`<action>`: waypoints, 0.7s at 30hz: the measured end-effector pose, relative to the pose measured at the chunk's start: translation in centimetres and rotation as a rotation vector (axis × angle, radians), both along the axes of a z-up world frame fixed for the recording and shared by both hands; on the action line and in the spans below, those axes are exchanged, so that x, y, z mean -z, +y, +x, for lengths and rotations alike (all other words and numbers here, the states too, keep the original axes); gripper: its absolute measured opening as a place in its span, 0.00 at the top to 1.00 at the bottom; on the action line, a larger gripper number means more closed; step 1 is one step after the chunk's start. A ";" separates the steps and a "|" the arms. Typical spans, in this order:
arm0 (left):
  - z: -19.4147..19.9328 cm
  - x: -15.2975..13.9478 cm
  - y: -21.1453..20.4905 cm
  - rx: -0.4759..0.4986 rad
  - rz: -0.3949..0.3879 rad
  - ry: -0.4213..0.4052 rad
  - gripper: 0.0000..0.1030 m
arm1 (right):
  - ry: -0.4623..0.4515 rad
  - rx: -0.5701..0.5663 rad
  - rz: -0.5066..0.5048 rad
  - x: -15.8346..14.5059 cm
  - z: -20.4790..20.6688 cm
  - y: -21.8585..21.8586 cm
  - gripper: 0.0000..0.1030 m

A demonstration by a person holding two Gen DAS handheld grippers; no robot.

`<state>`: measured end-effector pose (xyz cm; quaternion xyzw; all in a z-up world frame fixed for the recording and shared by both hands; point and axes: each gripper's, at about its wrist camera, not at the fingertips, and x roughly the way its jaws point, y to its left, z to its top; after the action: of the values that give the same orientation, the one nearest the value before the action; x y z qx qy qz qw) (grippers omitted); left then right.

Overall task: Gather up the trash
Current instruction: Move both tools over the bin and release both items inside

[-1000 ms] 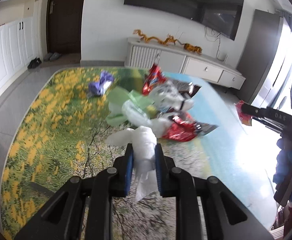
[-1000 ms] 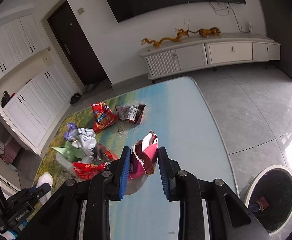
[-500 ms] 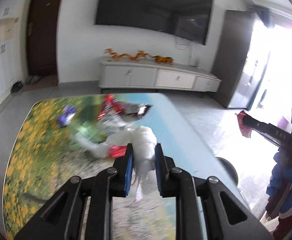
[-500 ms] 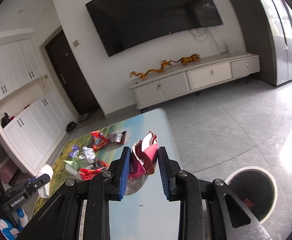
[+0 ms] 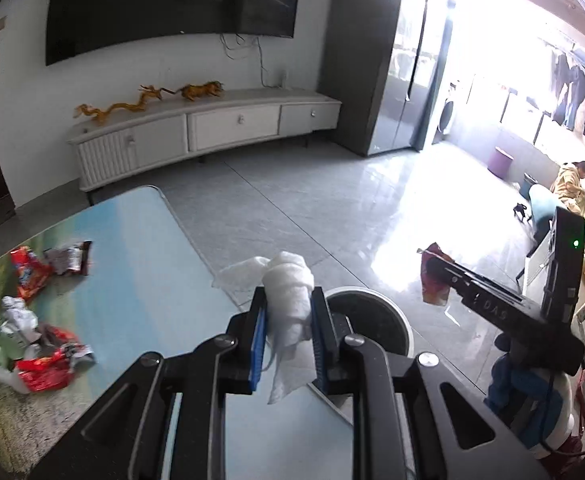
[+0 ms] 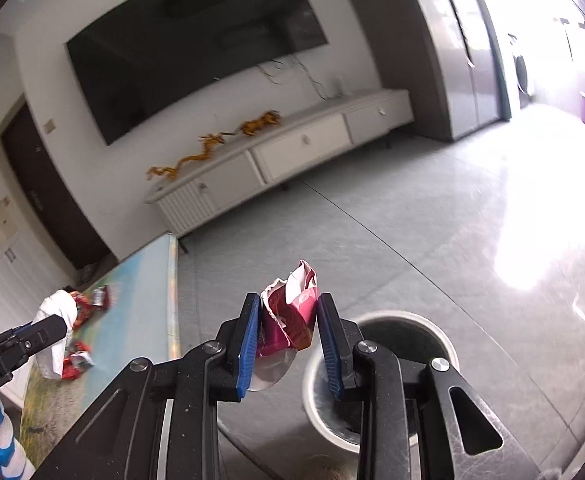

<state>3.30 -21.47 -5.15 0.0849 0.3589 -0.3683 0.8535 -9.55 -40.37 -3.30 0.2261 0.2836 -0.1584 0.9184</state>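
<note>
We carry one piece of trash in each gripper. The left gripper (image 5: 288, 322) is clamped on a wad of white tissue (image 5: 288, 292), which sits at centre frame in the left wrist view. The tissue is soft, very light and crushable; we judge it will neither slip nor break, but its loose tail hanging below the pads could cling to them on release. The grip across the thick rolled part looks right.

The right gripper (image 6: 288, 334) is clamped on a crumpled magenta snack wrapper (image 6: 290, 314), centre frame in the right wrist view. Foil-lined film of this kind is light, springy and slick; we expect it to spring open once freed. The pads press on its bunched middle, with a silvery flap hanging below. Both pairs of jaws stand narrow, closed down to the width of what they hold.

The waste bin (image 6: 384, 380) lies at lower centre-right of the right wrist view, partly behind the right finger; in the left wrist view its rim (image 5: 372, 300) shows just behind the left gripper's fingertips. The right gripper also appears at right of the left view, wrapper in its tip.

More wrappers (image 5: 44, 360) lie on the table (image 5: 140, 264) at lower left of the left view, not yet collected.
</note>
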 end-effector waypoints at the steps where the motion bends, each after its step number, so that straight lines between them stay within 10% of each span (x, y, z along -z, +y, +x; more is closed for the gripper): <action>1: 0.1 0.5 -1.5 0.016 0.009 0.012 0.81 | 0.019 0.019 0.012 0.9 0.1 -0.9 0.73; 9: 1.4 4.2 -11.8 0.123 0.029 0.118 0.80 | 0.119 0.099 0.098 6.1 0.6 -6.5 0.71; 15: 3.2 5.9 -15.4 0.152 -0.005 0.221 0.46 | 0.171 0.121 0.118 8.5 1.0 -8.2 0.56; 21: 4.6 5.6 -16.3 0.136 -0.005 0.212 0.45 | 0.191 0.145 0.114 8.9 1.2 -8.9 0.48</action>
<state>7.90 -37.75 -10.77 0.0674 0.4396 -0.4333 0.7839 -8.35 -49.26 -12.19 0.2818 0.3610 -0.2288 0.8590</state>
